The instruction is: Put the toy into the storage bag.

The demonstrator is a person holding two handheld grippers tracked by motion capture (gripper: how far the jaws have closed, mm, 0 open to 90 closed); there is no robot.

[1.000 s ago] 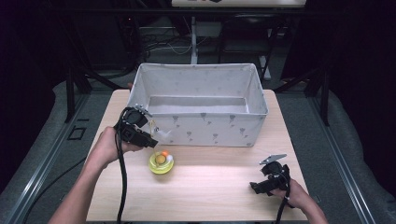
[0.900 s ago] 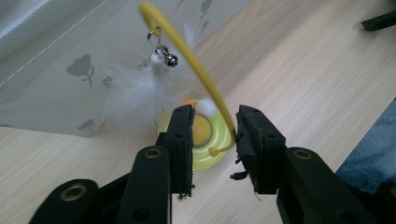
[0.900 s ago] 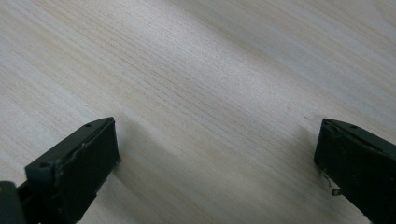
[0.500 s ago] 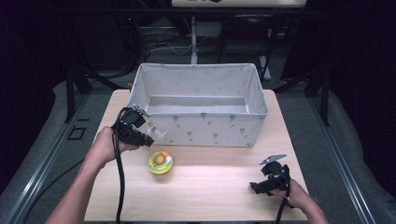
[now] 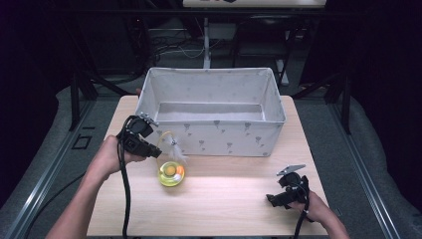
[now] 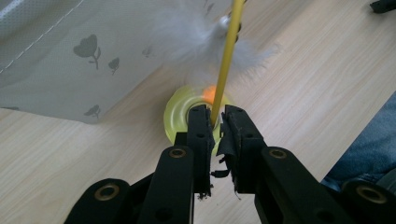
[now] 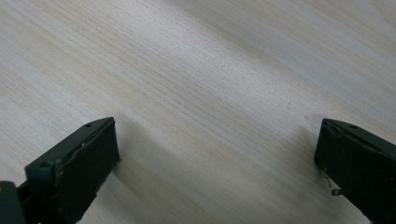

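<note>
A cat toy stands on the table just in front of the box: a round yellow-green base (image 5: 170,174) with an orange ball, a thin yellow rod (image 6: 224,70) and a white feather (image 5: 176,152) on the rod. My left gripper (image 5: 157,153) is at the toy's left. Its jaws have just been closing and now pinch the rod low down, right above the base (image 6: 180,121), so the left gripper (image 6: 215,116) is shut on it. My right gripper (image 5: 272,199) rests low at the table's near right, and the right gripper (image 7: 217,135) stands open over bare wood.
A large grey fabric box (image 5: 214,134) with a small flower print stands open-topped across the back half of the table, close behind the toy. The light wooden table (image 5: 229,209) ends just behind my hands. Black cables trail from both grippers.
The left gripper's jaws have closed on the yellow rod, and the feather now shows beside them. Both hands have stayed where they were.
</note>
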